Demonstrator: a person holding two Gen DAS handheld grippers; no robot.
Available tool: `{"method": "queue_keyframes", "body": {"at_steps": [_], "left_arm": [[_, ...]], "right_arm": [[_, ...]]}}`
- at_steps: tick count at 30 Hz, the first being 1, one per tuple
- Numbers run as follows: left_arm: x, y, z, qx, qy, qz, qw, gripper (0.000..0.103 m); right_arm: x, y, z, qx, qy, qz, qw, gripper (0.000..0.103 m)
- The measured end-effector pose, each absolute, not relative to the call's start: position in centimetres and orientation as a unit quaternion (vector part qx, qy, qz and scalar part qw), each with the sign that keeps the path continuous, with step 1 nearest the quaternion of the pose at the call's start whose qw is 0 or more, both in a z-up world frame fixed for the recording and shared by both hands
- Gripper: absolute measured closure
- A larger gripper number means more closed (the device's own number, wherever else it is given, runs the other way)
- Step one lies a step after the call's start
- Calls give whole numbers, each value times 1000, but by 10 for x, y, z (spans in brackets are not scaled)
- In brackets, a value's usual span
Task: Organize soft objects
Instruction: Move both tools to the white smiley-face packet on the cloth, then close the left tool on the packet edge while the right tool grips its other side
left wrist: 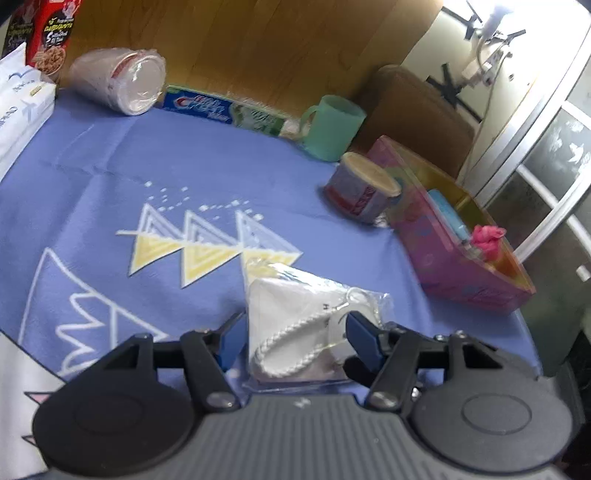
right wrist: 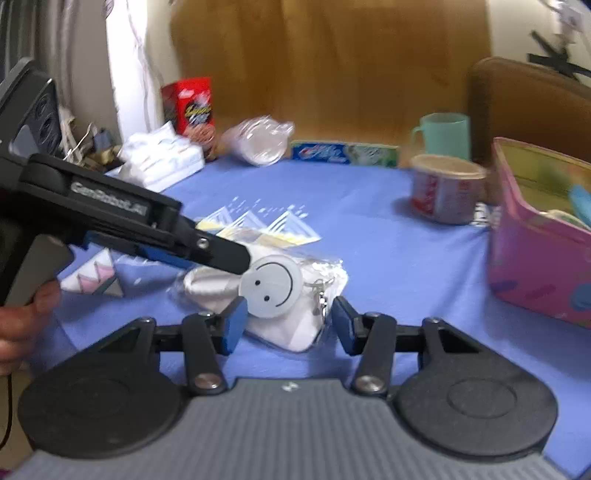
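A white soft pouch in clear plastic [left wrist: 295,325] lies on the blue tablecloth [left wrist: 155,173], with a braided cord and a round smiley tag [right wrist: 271,286]. My left gripper [left wrist: 291,338] is open, its blue pads either side of the pouch's near end. It also shows in the right wrist view [right wrist: 207,251], reaching in from the left over the pouch. My right gripper [right wrist: 286,326] is open, its pads on either side of the pouch's [right wrist: 291,321] near end. A pink box [left wrist: 454,240] at the right holds a pink soft item [left wrist: 487,238] and a blue one [left wrist: 448,212].
A small tub with a tan lid [left wrist: 364,190] and a green mug [left wrist: 332,127] stand near the pink box. A toothpaste box [left wrist: 225,110], a wrapped stack of cups [left wrist: 122,83], a red snack box [left wrist: 51,33] and tissue packs [left wrist: 22,107] line the far and left edges.
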State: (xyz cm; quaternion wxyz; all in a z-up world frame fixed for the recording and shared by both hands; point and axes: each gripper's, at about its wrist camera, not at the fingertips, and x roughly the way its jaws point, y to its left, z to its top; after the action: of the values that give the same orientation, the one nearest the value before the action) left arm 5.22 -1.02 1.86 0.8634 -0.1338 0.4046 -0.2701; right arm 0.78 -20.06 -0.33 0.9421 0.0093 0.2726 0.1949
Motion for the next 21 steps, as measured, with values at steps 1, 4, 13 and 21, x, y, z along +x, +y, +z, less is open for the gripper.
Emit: {"method": "queue_keyframes", "body": {"at_steps": [1, 4, 13, 21], "left_arm": [[51, -12, 22, -132, 399, -274, 865, 44], [47, -21, 28, -121, 392, -275, 870, 44], [35, -34, 8, -109, 411, -257, 868, 44], [26, -41, 8, -73, 395, -251, 881, 44]], "right_arm": [[6, -204, -1, 12, 265, 188, 946, 58], [7, -215, 1, 24, 260, 182, 948, 58], [-3, -227, -9, 43, 266, 192, 944, 56], [-6, -220, -12, 20, 269, 208, 940, 42]]}}
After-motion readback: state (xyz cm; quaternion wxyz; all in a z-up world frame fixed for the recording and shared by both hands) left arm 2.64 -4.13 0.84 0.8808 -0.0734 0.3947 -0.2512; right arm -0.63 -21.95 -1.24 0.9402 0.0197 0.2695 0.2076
